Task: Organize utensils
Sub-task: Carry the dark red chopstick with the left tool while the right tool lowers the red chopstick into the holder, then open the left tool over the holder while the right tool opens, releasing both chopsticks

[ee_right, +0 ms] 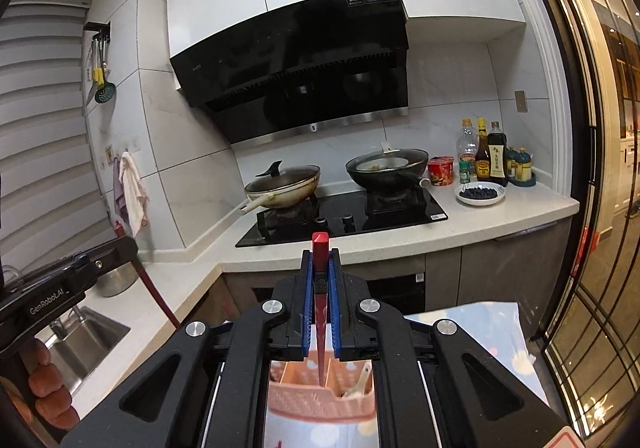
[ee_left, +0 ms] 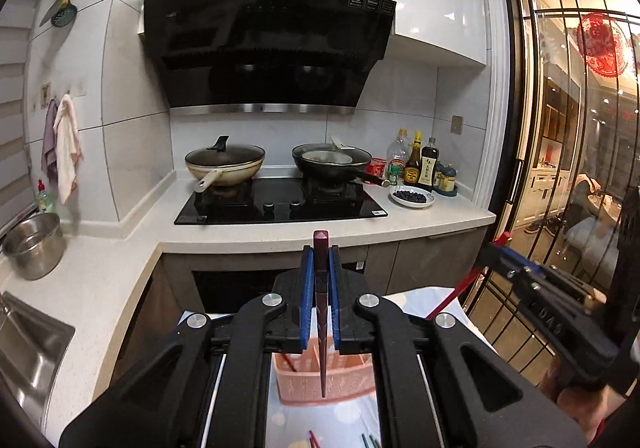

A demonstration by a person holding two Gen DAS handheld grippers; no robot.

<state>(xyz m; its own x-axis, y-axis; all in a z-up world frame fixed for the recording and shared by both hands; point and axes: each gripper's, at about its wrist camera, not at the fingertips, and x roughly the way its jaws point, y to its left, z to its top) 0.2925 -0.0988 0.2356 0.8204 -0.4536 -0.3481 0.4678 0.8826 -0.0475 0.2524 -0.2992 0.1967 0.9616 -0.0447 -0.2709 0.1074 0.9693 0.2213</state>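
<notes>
Range hood (ee_left: 268,48): black and slanted, high above and beyond both grippers, under white cabinets.
Counter (ee_left: 280,236): pale stone, L-shaped, ahead of the grippers and wrapping round to their left.
Hob (ee_left: 280,204): black glass, straight ahead of the left gripper on the counter's far run.
Sink (ee_left: 28,344): steel, low to the left of the left gripper.
Pans: a lidded cream wok (ee_left: 224,164) on the left burner, a dark pan (ee_left: 332,162) on the right one.
Steel pot (ee_left: 34,244): on the counter, left of the left gripper, beyond the sink.
Bottles (ee_left: 416,164): a cluster at the far right of the counter, with a white plate of dark berries (ee_left: 413,197) just in front.
Patterned cloth (ee_right: 496,332): spread beneath both grippers, extending right of the right one.
Pink basket (ee_left: 324,380): directly below the left gripper; in the right wrist view (ee_right: 320,392) it also sits directly below the right gripper, with a pale utensil (ee_right: 360,380) in its right-hand compartment.
Left gripper (ee_left: 321,260): clenched on a dark maroon chopstick (ee_left: 321,288), which stands upright between the blue pads (ee_left: 307,288), its tip down over the basket.
Right gripper (ee_right: 320,264): clamped on a red chopstick (ee_right: 320,312), upright, its tip pointing down into the basket's left part.
Loose chopsticks (ee_left: 314,440): on the cloth, nearer than the basket, below the left gripper.
</notes>
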